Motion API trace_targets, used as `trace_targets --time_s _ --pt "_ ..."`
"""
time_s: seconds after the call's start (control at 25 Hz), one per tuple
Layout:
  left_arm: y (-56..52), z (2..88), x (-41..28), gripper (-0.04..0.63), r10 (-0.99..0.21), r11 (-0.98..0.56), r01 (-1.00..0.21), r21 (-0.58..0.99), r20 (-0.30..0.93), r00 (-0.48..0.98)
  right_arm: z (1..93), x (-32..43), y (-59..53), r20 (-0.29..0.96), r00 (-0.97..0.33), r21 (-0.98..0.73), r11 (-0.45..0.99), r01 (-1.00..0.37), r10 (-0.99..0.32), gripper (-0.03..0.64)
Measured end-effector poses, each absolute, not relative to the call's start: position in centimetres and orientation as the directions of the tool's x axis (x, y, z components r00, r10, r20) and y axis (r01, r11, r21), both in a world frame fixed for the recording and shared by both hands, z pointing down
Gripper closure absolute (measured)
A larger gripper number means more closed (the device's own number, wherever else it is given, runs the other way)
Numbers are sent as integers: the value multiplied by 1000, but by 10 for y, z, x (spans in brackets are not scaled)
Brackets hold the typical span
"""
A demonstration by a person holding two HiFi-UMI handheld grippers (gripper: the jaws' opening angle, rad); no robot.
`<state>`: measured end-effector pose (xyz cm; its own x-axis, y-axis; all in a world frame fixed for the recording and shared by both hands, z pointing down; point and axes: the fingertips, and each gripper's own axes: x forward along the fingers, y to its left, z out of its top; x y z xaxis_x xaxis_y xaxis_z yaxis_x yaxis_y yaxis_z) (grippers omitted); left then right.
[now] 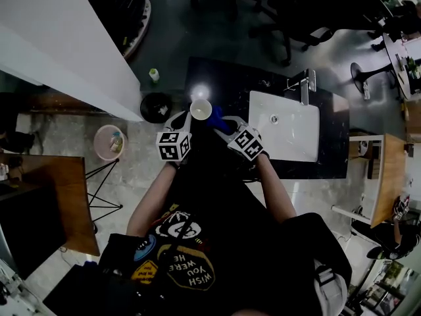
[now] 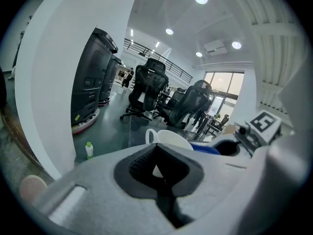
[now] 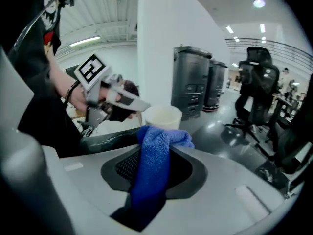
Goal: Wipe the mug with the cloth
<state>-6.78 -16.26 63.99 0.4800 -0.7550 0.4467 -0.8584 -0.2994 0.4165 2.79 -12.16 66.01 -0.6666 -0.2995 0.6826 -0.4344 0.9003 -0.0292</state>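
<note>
The person's dark-shirted torso fills the head view's lower half and hides the near edge of the dark counter [image 1: 217,78]. The white sink [image 1: 289,133] is set into the counter at 3 o'clock from the grippers, and its basin is bare white.

On the floor at 9 o'clock, a pink bucket [image 1: 100,143] holds something too small to make out. The black bin [image 1: 156,107] at 10 o'clock is too dark to see into.

Both forearms reach forward and converge over the counter. The left gripper [image 1: 184,120] is clamped on the wall of the white mug [image 1: 200,108], which stands upright with its mouth up. The right gripper [image 1: 227,122] has its jaws pinched on the blue cloth [image 1: 219,114]. The cloth's bunched end lies just beside the mug's 3 o'clock side; I cannot tell if they touch.
</note>
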Motion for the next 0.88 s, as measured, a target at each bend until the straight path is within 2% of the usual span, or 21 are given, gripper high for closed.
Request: trace_targets --time_s 0.12,0.2,0.4,0.48,0.6,0.72,0.76,0.84,0.88 --pt "-163 640 -67 592 -754 -301 -856 420 445 483 633 46 -169 647 -614 43 826 -562 -452 499" --pt "-163 641 -68 592 -755 -298 -857 420 446 481 635 42 -179 659 -599 69 830 -553 -454 499" --pt "-162 640 -67 592 -756 -292 -859 420 449 476 679 9 -104 743 -647 -62 944 -323 -173 499" --pt "-159 639 -68 592 -763 -281 -861 424 445 468 677 6 -82 718 -683 -104 949 -296 -134 498" --pt "-153 635 -77 592 -786 -240 -868 434 438 437 653 21 -110 659 -702 -81 902 -423 -270 496" --pt "-145 631 -86 592 -810 -190 -881 434 437 390 634 44 -167 623 -638 -36 798 -602 -453 491" --pt "-142 631 -88 592 -816 -175 -886 430 440 375 633 48 -178 623 -627 -51 775 -629 -468 470" --pt "-132 628 -89 592 -827 -145 -896 420 446 343 632 51 -185 616 -641 -109 756 -645 -458 320" --pt "-126 625 -89 592 -833 -131 -900 415 447 327 628 53 -183 594 -661 -139 751 -646 -459 313"
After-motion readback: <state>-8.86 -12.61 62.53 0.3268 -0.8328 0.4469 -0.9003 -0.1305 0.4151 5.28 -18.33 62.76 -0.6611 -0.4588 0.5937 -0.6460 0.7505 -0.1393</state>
